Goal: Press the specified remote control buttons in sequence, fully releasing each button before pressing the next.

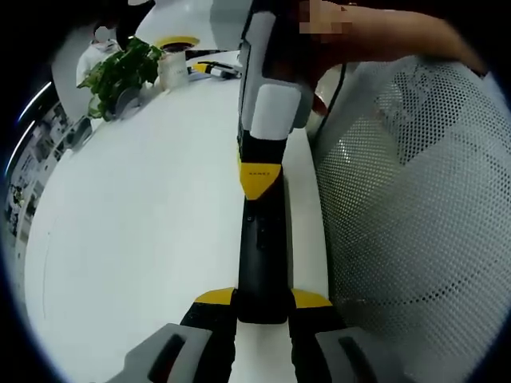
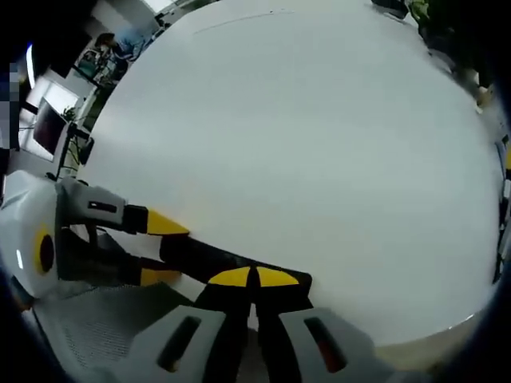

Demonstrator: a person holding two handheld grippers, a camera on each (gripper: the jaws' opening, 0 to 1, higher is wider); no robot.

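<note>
A long black remote control (image 1: 259,263) lies along the white table's (image 1: 144,223) edge. My left gripper (image 1: 262,299) is shut on its near end, one yellow tip at each side. From above, my right gripper (image 1: 257,179) comes down shut, and its yellow tips rest on the remote's far part. In the right gripper view the right gripper (image 2: 255,277) has its two tips together on top of the remote (image 2: 200,254). There the left gripper (image 2: 160,249) reaches in from the left and clasps the remote. The buttons under the tips are hidden.
A grey mesh chair back (image 1: 415,199) stands close along the table's edge beside the remote. At the far end of the table are a green plant (image 1: 120,72) and a white cup (image 1: 172,70). A person's arm (image 1: 399,36) holds the right gripper.
</note>
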